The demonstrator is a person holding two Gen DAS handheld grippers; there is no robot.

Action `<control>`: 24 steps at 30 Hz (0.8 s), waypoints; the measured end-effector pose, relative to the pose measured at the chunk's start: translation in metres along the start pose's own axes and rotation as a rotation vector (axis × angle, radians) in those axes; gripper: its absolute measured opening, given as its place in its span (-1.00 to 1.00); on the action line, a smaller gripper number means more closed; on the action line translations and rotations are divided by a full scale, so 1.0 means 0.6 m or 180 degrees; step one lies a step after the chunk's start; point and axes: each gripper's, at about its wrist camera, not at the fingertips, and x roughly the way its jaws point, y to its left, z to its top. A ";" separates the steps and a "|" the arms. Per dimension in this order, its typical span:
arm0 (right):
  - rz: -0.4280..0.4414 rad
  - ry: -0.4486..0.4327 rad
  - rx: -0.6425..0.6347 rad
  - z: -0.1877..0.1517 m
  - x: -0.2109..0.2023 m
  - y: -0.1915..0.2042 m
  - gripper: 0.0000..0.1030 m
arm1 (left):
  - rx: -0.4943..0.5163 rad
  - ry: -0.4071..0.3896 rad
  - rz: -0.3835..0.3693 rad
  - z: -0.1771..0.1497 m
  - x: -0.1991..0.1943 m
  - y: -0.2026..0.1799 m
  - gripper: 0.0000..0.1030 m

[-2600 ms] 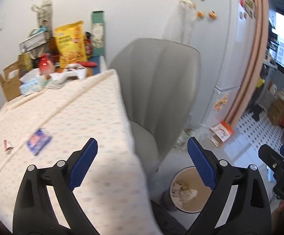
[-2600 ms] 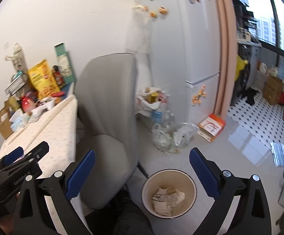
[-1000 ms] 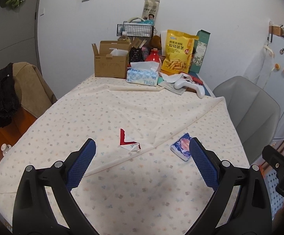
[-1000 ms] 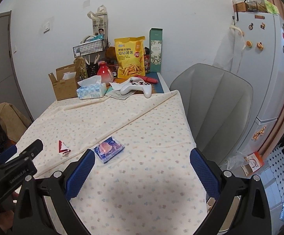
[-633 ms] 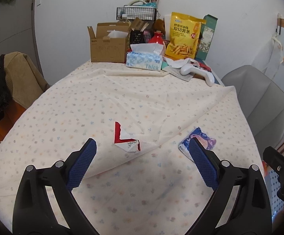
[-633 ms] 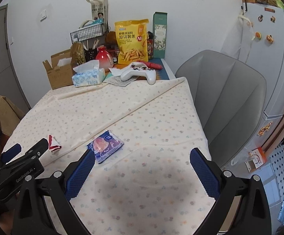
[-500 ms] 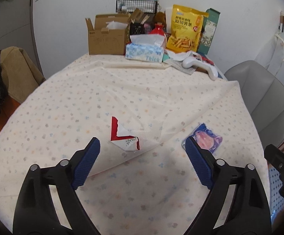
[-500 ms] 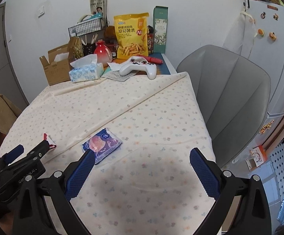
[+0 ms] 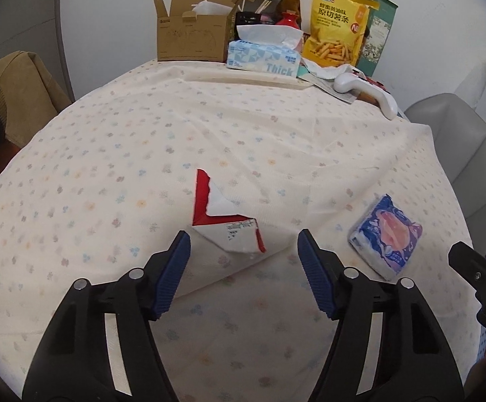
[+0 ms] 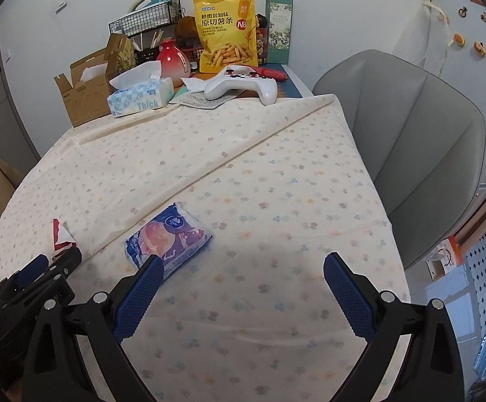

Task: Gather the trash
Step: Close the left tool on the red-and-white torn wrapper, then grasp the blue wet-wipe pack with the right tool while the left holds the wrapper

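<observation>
A torn red and white wrapper (image 9: 224, 216) lies on the flowered tablecloth (image 9: 142, 154). My left gripper (image 9: 243, 251) is open, its blue fingertips just short of the wrapper on either side of its near edge. A blue and pink tissue pack (image 9: 386, 238) lies to the right of the wrapper; it also shows in the right wrist view (image 10: 167, 239). My right gripper (image 10: 243, 274) is open and empty above the cloth, its left fingertip (image 10: 149, 273) at the pack's near edge. The wrapper (image 10: 62, 234) shows at the left there, with the left gripper's body beside it.
At the table's far end stand a cardboard box (image 9: 192, 37), a tissue box (image 9: 264, 57), a yellow snack bag (image 9: 336, 23), a red vase (image 10: 172, 58) and a white game controller (image 10: 243, 85). A grey chair (image 10: 417, 140) stands at the right edge, a brown chair (image 9: 25, 93) at the left.
Both grippers swung from the floor bin to the table and moved in low. The left gripper's jaws have narrowed around the red and white wrapper. The right gripper neared the tissue pack.
</observation>
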 end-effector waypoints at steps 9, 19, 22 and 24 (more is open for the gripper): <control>0.0097 0.0097 -0.0070 -0.009 0.020 0.026 0.77 | -0.0160 0.0041 -0.0010 0.004 0.012 0.021 -0.67; 0.0234 0.0132 -0.0152 -0.002 0.034 0.066 0.76 | -0.0206 -0.0142 0.0101 0.023 -0.012 0.037 -0.95; 0.0259 0.0163 -0.0216 -0.001 0.047 0.084 0.76 | -0.0240 -0.0185 0.0168 0.030 -0.016 0.049 -0.96; 0.0253 0.0194 -0.0262 -0.002 0.058 0.095 0.70 | -0.0249 -0.0182 0.0192 0.031 -0.012 0.055 -0.96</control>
